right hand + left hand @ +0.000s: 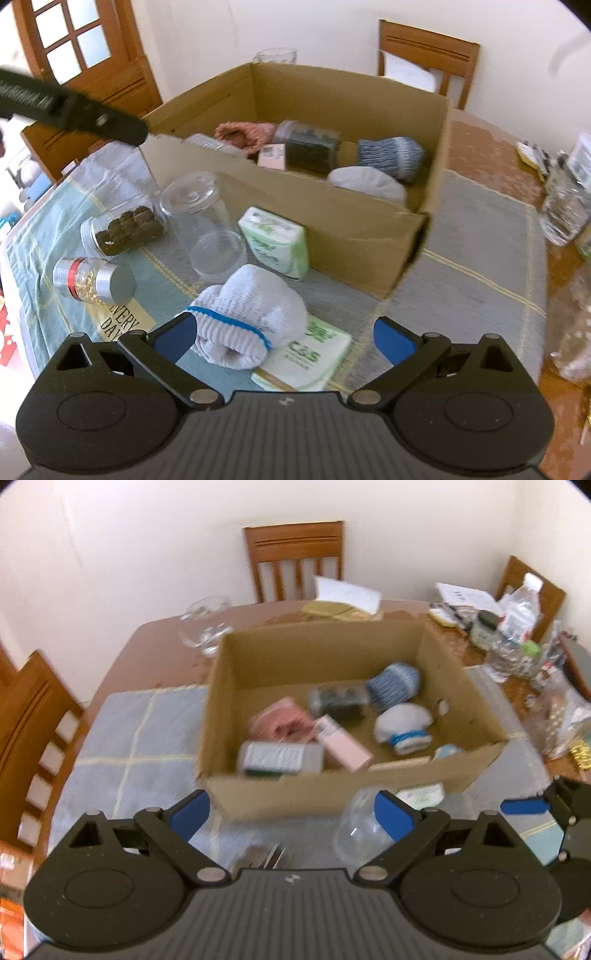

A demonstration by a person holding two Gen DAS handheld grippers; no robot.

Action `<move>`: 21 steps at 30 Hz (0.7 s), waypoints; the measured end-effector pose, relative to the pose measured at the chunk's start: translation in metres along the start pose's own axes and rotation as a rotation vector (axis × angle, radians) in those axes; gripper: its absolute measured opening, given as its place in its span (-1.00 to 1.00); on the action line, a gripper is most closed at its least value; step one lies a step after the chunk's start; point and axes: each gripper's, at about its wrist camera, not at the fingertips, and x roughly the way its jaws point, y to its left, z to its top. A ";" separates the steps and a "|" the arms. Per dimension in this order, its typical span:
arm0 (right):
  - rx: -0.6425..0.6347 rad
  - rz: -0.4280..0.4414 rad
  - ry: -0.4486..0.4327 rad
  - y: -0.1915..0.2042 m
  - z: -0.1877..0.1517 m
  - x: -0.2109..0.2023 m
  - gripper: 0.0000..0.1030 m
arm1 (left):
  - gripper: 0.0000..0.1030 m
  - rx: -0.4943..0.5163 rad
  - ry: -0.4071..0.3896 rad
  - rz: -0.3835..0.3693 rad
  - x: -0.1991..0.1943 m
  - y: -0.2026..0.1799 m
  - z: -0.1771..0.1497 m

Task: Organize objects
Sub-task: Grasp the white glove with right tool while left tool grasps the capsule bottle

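I am judging that we are mid-way through packing: the cardboard box (343,236) is already holding a blue knit roll (391,157), a dark jar (310,146), a pink carton (345,744) and a white sock bundle (402,725), while several things are still lying on the surface (461,258) in front of it. My right tool (284,338) is standing wide and empty, hovering just over the rolled white sock with the blue band (247,317); that looks like the next pick. I am thinking the move calls for lowering, closing on the soft roll, then lifting over the box's near wall. My left tool (291,808) is also spread wide, holding nothing, with the clear glass (360,827) just beside its right finger. The green tissue pack (277,242), cookie jar (123,230) and red-banded jar (92,278) are crowding the sock, and a flat green packet (310,356) is lying under it.
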 end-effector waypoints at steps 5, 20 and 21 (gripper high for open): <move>-0.047 0.019 0.011 0.011 0.008 0.022 1.00 | 0.86 -0.069 0.012 0.020 -0.006 0.010 -0.034; -0.055 0.078 0.074 0.035 0.020 0.059 1.00 | 0.86 -0.181 0.102 0.006 0.003 0.024 -0.079; -0.058 0.069 0.081 0.037 0.019 0.059 1.00 | 0.86 -0.187 0.100 0.003 0.002 0.026 -0.080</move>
